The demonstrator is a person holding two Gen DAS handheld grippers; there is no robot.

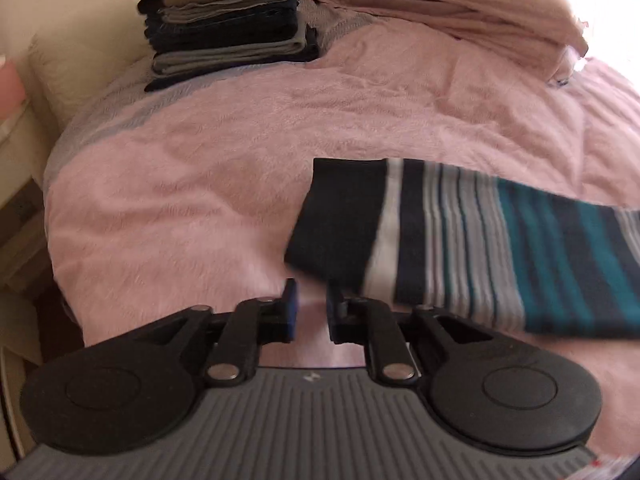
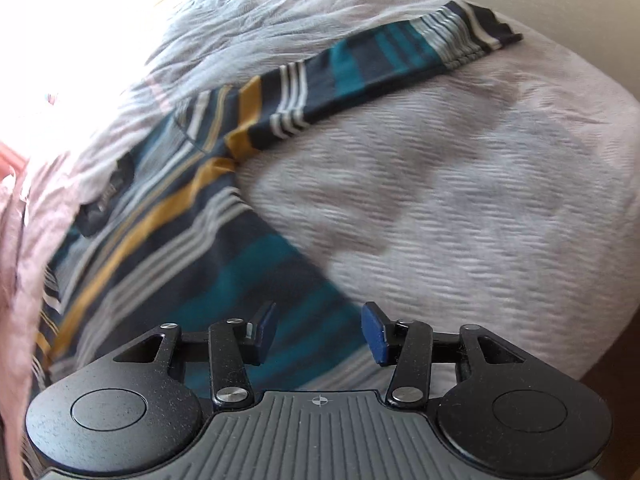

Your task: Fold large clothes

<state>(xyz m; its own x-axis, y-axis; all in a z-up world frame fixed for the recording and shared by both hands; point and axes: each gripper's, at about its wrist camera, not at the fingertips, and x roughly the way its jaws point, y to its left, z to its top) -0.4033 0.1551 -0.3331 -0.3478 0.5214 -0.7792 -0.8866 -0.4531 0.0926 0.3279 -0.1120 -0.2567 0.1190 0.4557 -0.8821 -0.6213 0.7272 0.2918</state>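
Striped shirt [image 2: 168, 248] lies flat on pink bedspread [image 1: 200, 200], sleeve [image 1: 460, 240] outstretched. Left gripper [image 1: 311, 312]: narrow gap, empty. Right gripper [image 2: 320, 332]: wide, empty, over shirt.

A pink bedspread [image 1: 200, 200] covers the bed under me, its plush nap creased in places. Toward the far left corner I see a tall stack of folded clothes [image 1: 228, 28] in dark blue, grey and tan, with something bright green at the top. At the far right edge lies a heap of folded pinkish bedding [image 1: 460, 12]. Beyond the bed's left edge stands pale furniture [image 1: 20, 184].
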